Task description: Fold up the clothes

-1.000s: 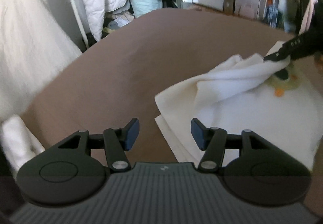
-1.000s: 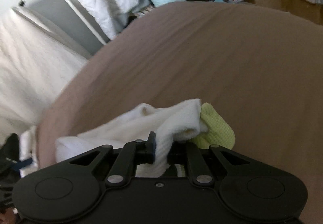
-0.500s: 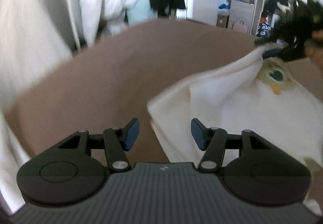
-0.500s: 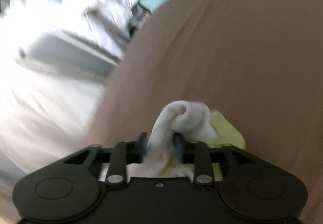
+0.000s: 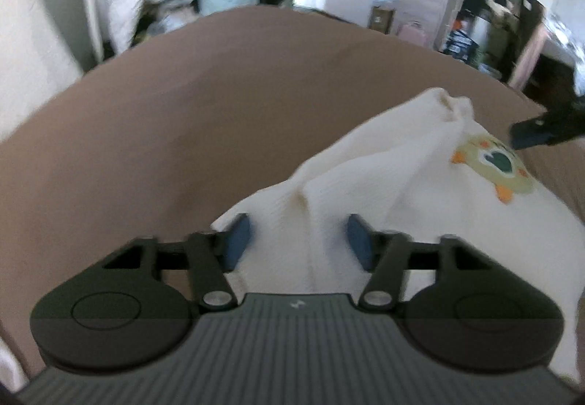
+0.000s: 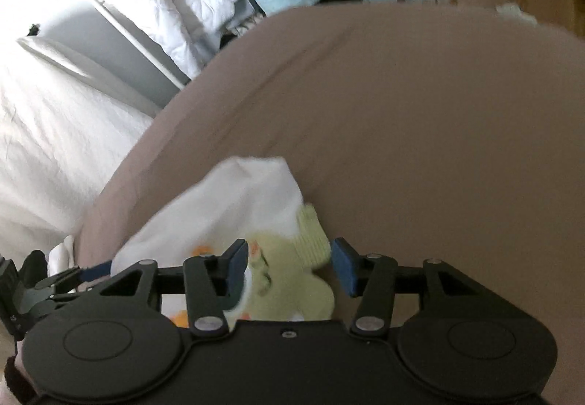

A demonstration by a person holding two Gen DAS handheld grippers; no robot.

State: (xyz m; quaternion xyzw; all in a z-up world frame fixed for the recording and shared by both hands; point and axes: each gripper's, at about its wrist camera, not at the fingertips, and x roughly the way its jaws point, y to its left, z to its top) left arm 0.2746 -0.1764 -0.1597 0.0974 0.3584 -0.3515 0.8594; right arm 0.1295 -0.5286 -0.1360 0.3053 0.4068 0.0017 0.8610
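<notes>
While the cream garment (image 5: 420,193) lies rumpled on the brown bedcover (image 5: 219,105), near its close right-hand edge in the left wrist view, the left gripper (image 5: 299,240) hangs low over a raised fold of it. Its jaws have just been closing a little yet stand spread, the fold between the blue pads (image 5: 237,237) with no pressing visible. On the cloth sits a yellow-green animal patch (image 5: 491,163) with orange points. Just beside that patch the right gripper (image 6: 290,268) shows as a dark tip at the right edge of the same view. In its own view its jaws have just been opening and stand apart, with the patch and a yellow ribbed cuff (image 6: 310,233) lying below them, pinched by neither pad. White bedding (image 6: 55,134) lies beyond the bedcover's left edge.
</notes>
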